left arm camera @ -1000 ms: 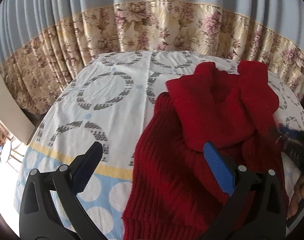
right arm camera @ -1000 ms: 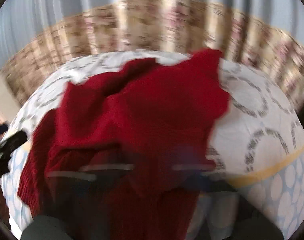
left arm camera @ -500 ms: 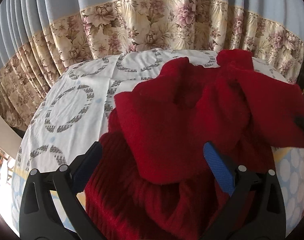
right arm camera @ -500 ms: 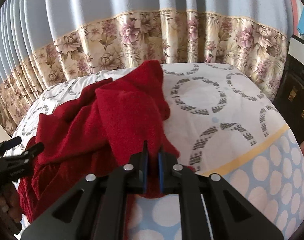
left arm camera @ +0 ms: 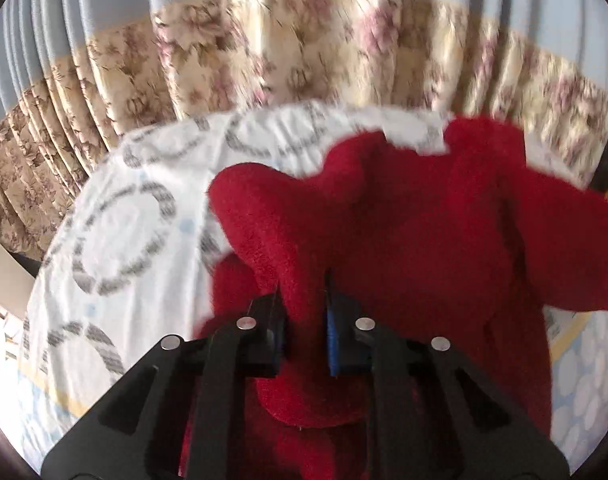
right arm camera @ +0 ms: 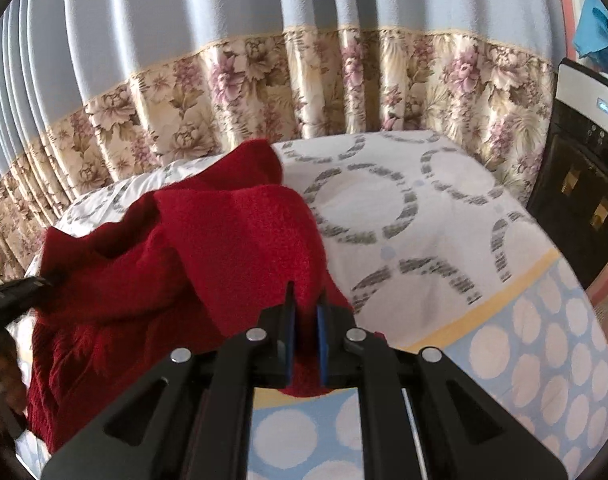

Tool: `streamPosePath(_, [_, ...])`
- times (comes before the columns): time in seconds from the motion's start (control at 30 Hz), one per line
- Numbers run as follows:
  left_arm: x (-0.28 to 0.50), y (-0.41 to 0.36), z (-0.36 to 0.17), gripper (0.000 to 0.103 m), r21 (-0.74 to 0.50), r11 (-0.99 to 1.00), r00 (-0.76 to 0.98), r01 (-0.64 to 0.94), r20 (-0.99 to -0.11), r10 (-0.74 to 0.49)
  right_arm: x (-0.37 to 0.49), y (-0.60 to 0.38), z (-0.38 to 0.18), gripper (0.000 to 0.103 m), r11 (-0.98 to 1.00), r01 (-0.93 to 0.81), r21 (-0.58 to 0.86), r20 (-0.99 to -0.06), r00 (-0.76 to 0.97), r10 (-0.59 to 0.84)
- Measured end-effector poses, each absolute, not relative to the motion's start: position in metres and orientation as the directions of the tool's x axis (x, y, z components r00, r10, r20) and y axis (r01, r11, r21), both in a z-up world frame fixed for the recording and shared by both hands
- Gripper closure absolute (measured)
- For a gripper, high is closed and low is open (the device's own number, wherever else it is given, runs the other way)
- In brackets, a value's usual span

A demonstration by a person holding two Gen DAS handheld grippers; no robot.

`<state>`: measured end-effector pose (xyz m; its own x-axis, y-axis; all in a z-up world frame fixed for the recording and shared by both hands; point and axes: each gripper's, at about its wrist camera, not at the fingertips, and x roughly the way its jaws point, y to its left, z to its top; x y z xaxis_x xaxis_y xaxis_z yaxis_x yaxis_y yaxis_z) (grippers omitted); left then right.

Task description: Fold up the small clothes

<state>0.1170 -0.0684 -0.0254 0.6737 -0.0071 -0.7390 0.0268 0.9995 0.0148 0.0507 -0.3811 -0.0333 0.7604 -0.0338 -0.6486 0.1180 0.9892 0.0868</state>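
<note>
A red knitted garment [left arm camera: 403, 240] lies bunched on a table under a patterned cloth [left arm camera: 136, 220]. In the left wrist view my left gripper [left arm camera: 304, 300] has its jaws closing, with a fold of the garment's near corner pressed between the blue pads. The picture there is blurred. In the right wrist view the same red garment [right arm camera: 224, 240] spreads left of centre. My right gripper [right arm camera: 304, 300] is shut on its near right corner. The black tip of the left gripper [right arm camera: 20, 288] shows at the left edge, at the garment's far side.
The tablecloth [right arm camera: 423, 232] has grey rings on white, a yellow band and a blue dotted border near me. A floral and blue curtain [right arm camera: 304, 80] hangs close behind the table. A dark appliance [right arm camera: 583, 184] stands at the right.
My left gripper went from wide open to closed on a fold of the red garment and moved rightward over it. The right gripper kept its grip and pulled its corner rightward.
</note>
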Motion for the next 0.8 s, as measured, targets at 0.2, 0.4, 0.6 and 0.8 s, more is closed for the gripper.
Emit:
streamPosePath(0.2, [0.147, -0.030, 0.000, 0.092, 0.070, 0.997, 0.714, -0.030, -0.697, 0.070, 0.085, -0.420, -0.012, 0.094, 0.987, 0.162, 0.010, -0.613, 0.780, -0.123])
streamPosePath(0.4, [0.207, 0.029, -0.002, 0.094, 0.124, 0.986, 0.706, -0.115, -0.688, 0.169, 0.149, -0.489, -0.008, 0.094, 0.974, 0.219, -0.066, -0.638, 0.741, -0.210])
streamPosePath(0.6, [0.254, 0.072, -0.008, 0.094, 0.078, 0.987, 0.682, -0.143, -0.714, 0.155, 0.210, -0.561, -0.003, 0.094, 0.944, 0.307, -0.118, -0.662, 0.685, -0.305])
streamPosePath(0.8, [0.279, 0.092, 0.006, 0.094, 0.082, 0.974, 0.699, -0.210, -0.685, 0.208, 0.282, -0.623, -0.011, 0.095, 0.900, 0.403, -0.165, -0.720, 0.574, -0.389])
